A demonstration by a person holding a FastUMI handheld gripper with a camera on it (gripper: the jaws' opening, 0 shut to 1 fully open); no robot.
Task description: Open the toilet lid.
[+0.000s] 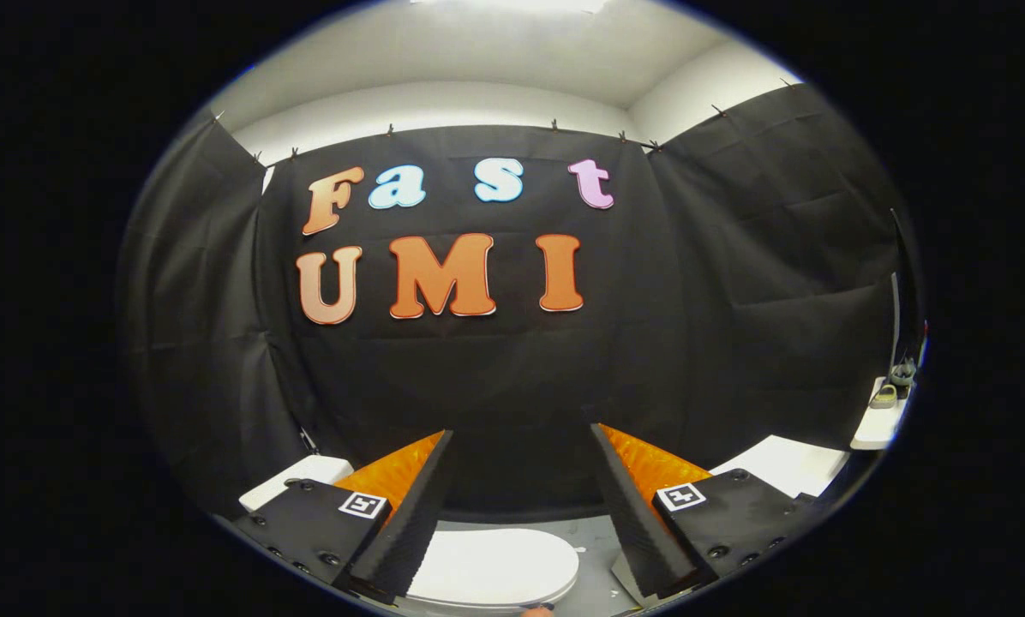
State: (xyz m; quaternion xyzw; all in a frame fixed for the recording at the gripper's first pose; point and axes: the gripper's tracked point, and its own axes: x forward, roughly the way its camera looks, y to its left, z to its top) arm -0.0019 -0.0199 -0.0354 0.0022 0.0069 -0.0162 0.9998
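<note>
The white toilet lid [495, 566] lies flat and closed, low down between and just below my two fingers. My gripper [521, 446] hangs above it, open, with a wide gap and nothing between the fingers [418, 497]. The fingers point toward the black cloth wall, well above the lid and not touching it. The lid's near edge is cut off from sight, so its front rim is hidden.
A white box-like surface [294, 480] sits left of the toilet behind my left finger. Another white block [791, 463] stands to the right, and a white shelf [881, 424] with small items is farther right. Grey floor [594, 536] lies beside the lid. Black cloth walls enclose the booth.
</note>
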